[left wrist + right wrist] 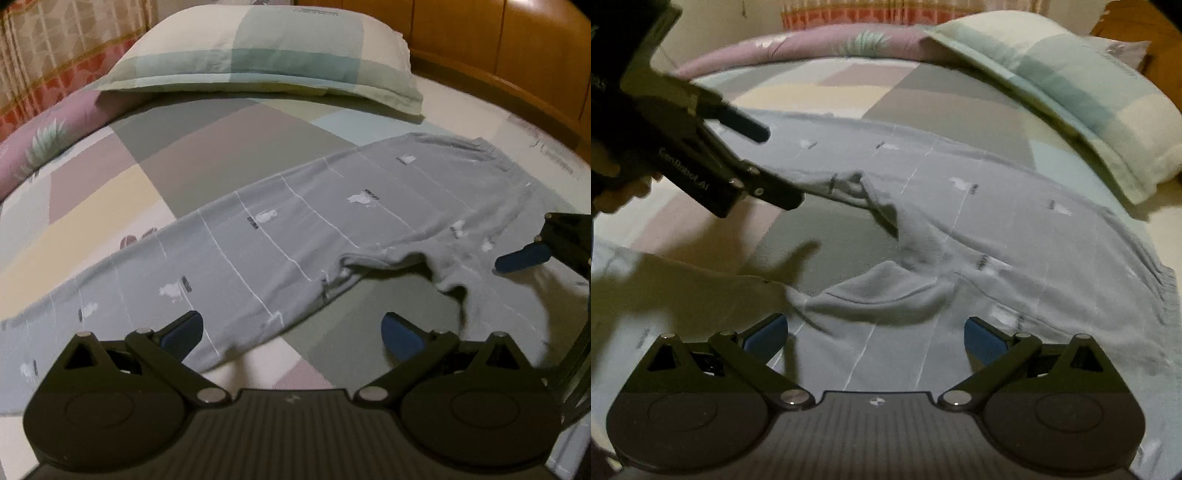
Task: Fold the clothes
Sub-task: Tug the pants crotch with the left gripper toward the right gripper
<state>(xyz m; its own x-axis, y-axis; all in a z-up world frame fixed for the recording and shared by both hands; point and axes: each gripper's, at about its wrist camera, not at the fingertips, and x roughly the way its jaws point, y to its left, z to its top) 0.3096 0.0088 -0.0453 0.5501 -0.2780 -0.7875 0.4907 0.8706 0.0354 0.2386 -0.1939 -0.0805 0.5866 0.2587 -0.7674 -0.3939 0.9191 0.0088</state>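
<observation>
A pair of grey trousers with thin white lines lies spread across a bed covered in a pastel patchwork sheet, below a checked pillow. The left gripper hovers with its jaws wide apart and empty above one trouser leg. The right gripper, likewise wide open and empty, hangs over the rumpled crotch area.
</observation>
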